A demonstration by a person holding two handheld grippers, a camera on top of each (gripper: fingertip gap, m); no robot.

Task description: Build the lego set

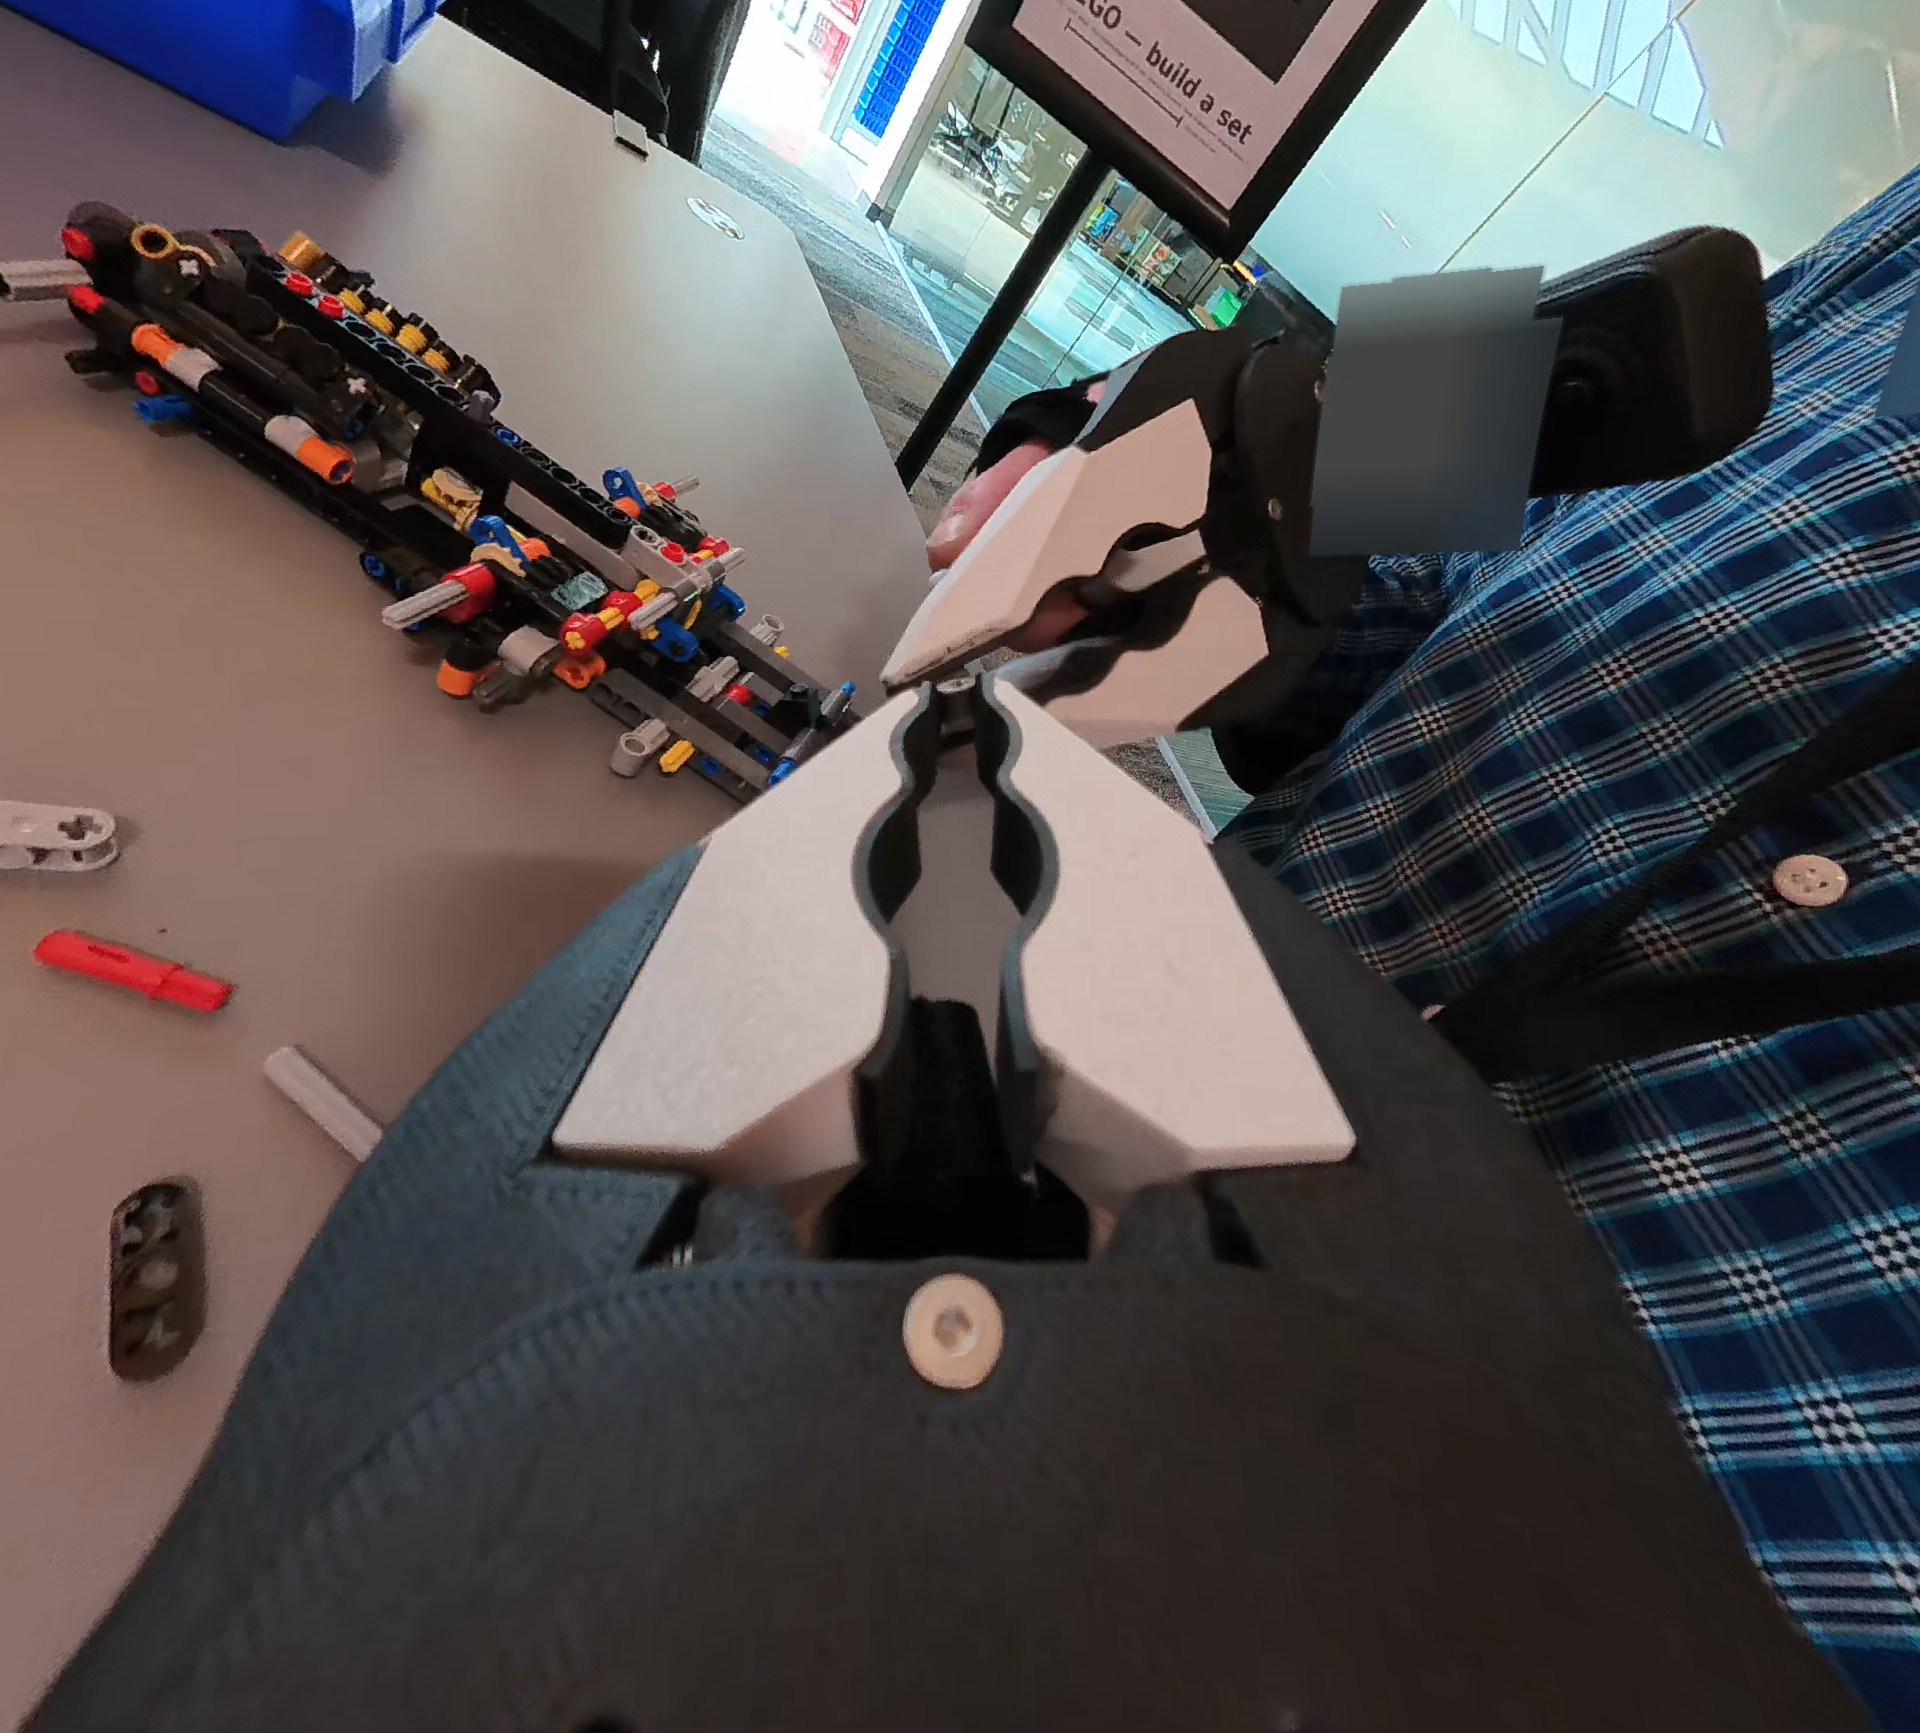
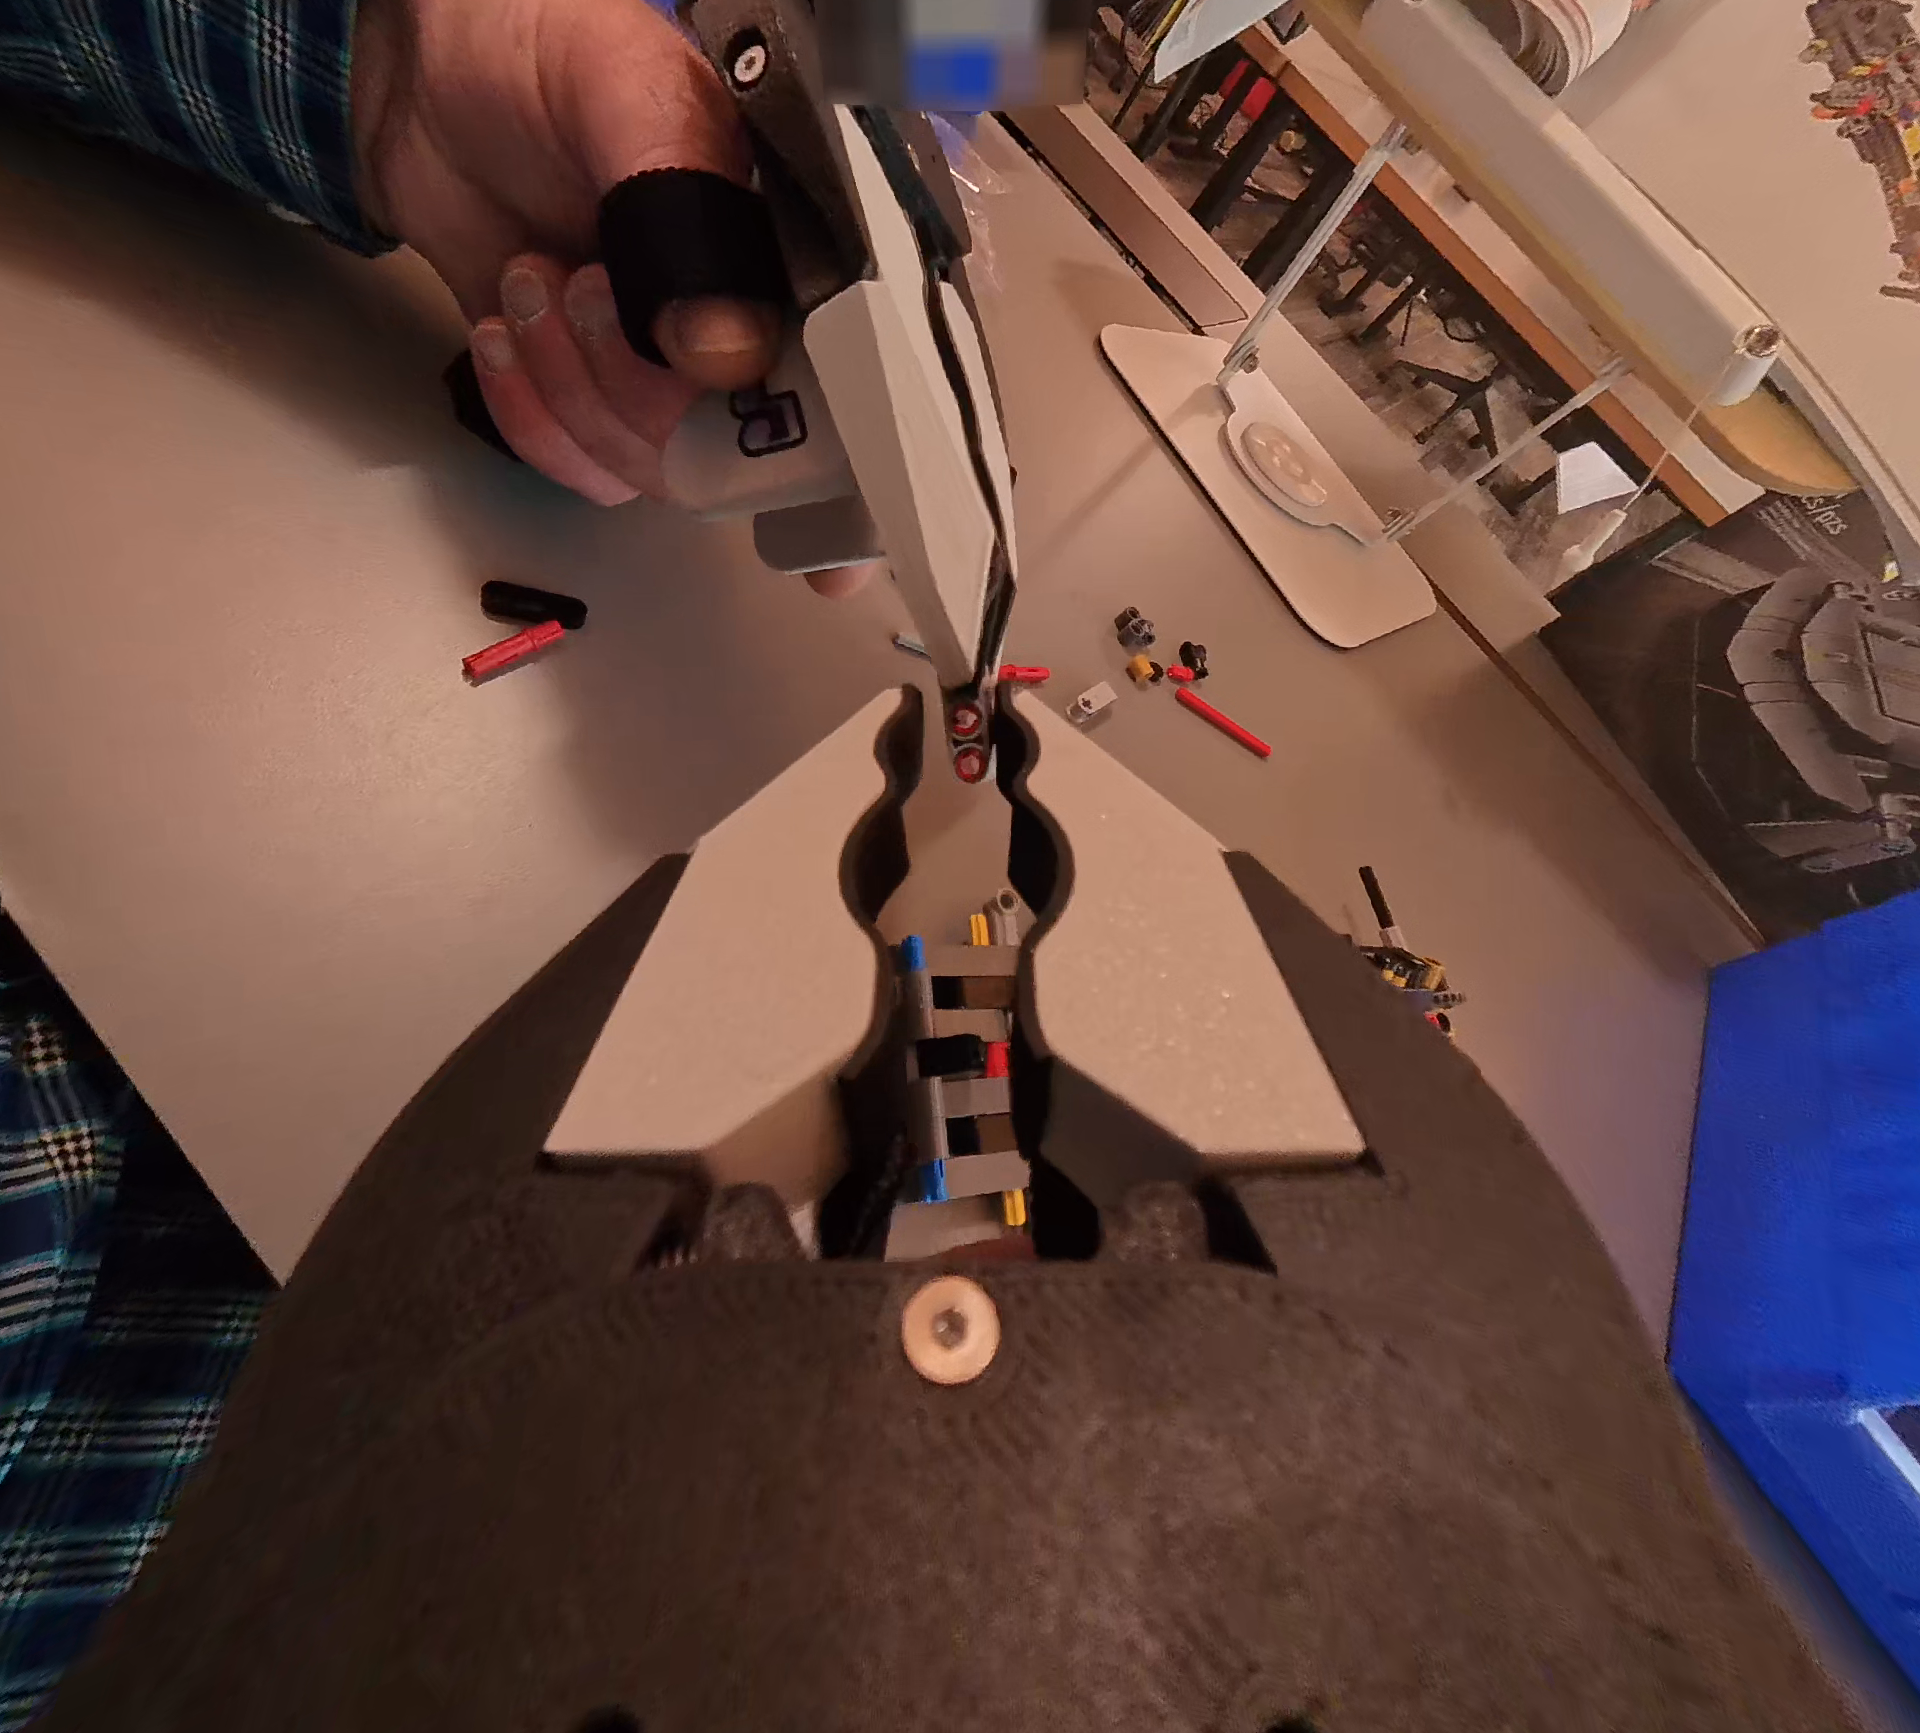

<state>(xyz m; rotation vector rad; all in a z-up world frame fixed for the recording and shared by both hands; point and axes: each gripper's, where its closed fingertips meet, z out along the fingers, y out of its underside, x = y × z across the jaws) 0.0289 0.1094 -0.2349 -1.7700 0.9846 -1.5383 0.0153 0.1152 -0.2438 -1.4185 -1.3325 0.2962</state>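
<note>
The long black Technic chassis studded with red, yellow, blue and orange pins (image 1: 436,478) lies assembled in good part on the grey worktop (image 1: 582,249); loose pieces are still scattered about it, among them a red axle pin (image 1: 133,969), a pale grey rod (image 1: 322,1101) and a short black beam (image 1: 156,1278), so I judge the build well begun but far from finished; the step in hand looks like joining two small parts in mid-air, off the worktop's edge; the left claw (image 1: 951,707) is nearly closed on a small dark piece with two red pin-ends (image 2: 966,738); the right claw (image 2: 961,727) flanks that same piece, and whether it grips cannot be told; the other claw's tip meets it there.
</note>
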